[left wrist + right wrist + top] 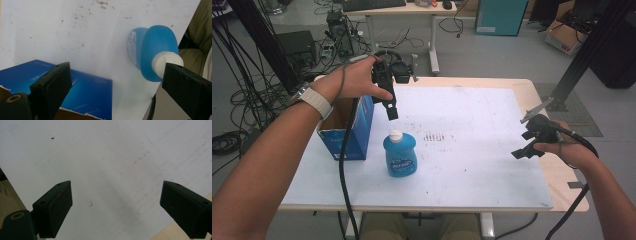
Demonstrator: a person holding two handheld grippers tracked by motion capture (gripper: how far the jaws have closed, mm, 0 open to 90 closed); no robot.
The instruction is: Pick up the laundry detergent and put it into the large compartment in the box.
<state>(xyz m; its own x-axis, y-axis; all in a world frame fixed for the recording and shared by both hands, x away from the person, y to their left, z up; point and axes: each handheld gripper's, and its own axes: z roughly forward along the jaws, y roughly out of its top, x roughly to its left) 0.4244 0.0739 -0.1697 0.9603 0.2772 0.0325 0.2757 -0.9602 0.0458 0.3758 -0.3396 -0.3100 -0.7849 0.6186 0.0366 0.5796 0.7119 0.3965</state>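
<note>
The blue bottle (400,154) stands upright on the white surface (472,165), near the person's edge. Its white cap (395,135) is on top. Just to its left stands an open blue box (349,131).

The left gripper (392,112) hangs in the air just above the cap and points down at it. Its jaws are wide apart and nothing is between them. In the left gripper view the cap (167,63) sits over by one jaw, not in the middle of the gap, and the bottle (152,51) looks small below.

The job looks like picking up the bottle. To do it well, the left hand should slide a little so the bottle comes to the middle of the gap. Then it should go straight down and squeeze below the cap, or on the body, where the hold is better. Squeezing from one side only could tip the bottle over. The box is close, so the jaw on that side needs room.

Farther right, the right gripper (523,150) waits above the surface, well apart from the bottle. Its jaws are wide apart too, with nothing in them.
</note>
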